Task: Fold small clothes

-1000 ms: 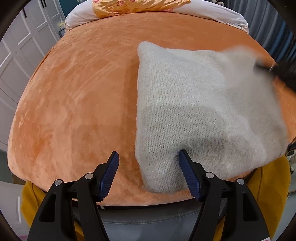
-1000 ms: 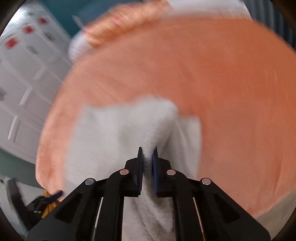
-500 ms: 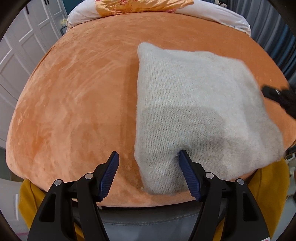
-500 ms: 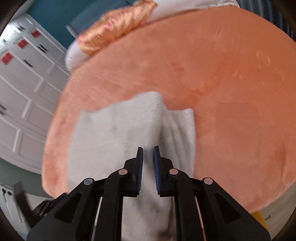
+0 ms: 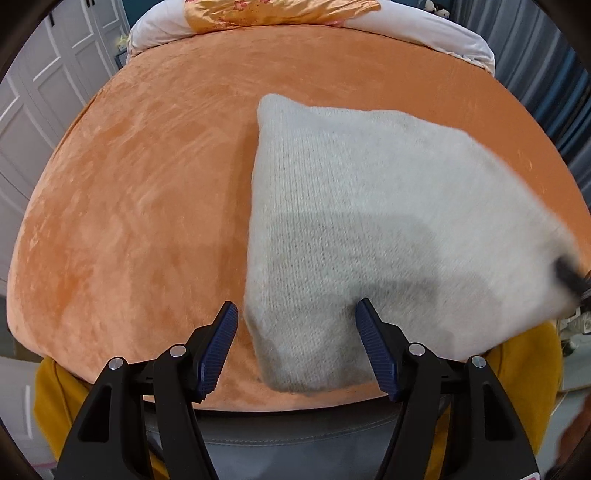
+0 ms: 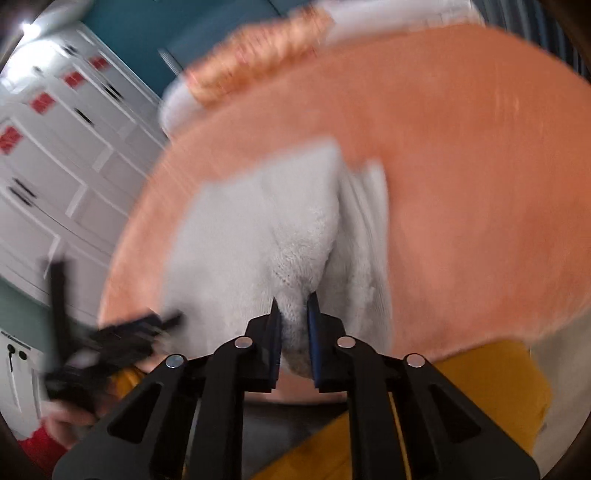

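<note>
On the orange bed cover [image 5: 147, 206] a folded grey knit garment [image 5: 369, 221] is spread. Its near right corner is pinched by the right gripper [image 6: 293, 312]; the left gripper [image 5: 295, 332] is held wide apart, straddling the near left corner. If pulled one-sidedly, the fold may be dragged askew. No containers are seen.

Bedroom with an orange-covered bed

White panelled wardrobe doors [image 5: 44, 122] are seen at the left, a teal wall [image 6: 177, 33] behind (blurred), and blue-grey curtains [image 5: 554, 96] at the right.
</note>
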A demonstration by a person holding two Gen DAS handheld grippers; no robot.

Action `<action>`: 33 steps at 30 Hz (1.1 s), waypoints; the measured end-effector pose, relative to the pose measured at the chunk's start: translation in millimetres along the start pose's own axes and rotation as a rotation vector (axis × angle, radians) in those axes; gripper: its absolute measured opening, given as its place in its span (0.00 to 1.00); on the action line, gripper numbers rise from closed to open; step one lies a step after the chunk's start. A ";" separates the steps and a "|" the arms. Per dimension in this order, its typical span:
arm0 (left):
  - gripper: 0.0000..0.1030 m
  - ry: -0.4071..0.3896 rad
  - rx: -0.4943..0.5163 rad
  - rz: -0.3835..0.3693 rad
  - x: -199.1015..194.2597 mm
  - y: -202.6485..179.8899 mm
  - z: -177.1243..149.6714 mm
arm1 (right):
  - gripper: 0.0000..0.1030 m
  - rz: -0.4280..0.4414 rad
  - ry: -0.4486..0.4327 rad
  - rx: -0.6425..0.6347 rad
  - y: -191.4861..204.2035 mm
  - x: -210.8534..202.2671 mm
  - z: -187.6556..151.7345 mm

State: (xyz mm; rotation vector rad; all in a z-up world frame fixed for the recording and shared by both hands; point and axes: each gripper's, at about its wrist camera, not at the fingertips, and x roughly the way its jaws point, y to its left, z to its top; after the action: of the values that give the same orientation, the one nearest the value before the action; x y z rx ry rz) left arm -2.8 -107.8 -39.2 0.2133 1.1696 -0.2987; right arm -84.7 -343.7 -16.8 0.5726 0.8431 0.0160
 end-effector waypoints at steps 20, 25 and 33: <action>0.65 -0.009 0.037 0.052 9.5 -6.8 -6.6 | 0.45 -0.130 0.077 0.060 -19.7 22.1 7.4; 0.64 -0.019 0.003 0.001 0.5 0.6 -7.5 | 0.47 -0.164 0.136 0.070 -18.4 52.7 20.2; 0.64 0.005 -0.044 -0.104 -21.3 36.6 -30.4 | 0.53 -0.130 0.176 0.158 -30.5 25.7 -18.7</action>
State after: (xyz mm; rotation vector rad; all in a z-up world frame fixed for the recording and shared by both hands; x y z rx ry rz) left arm -24.4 -61.2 -30.6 0.1144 1.1928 -0.3637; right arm -86.9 -354.8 -59.4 0.6700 1.0586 -0.1213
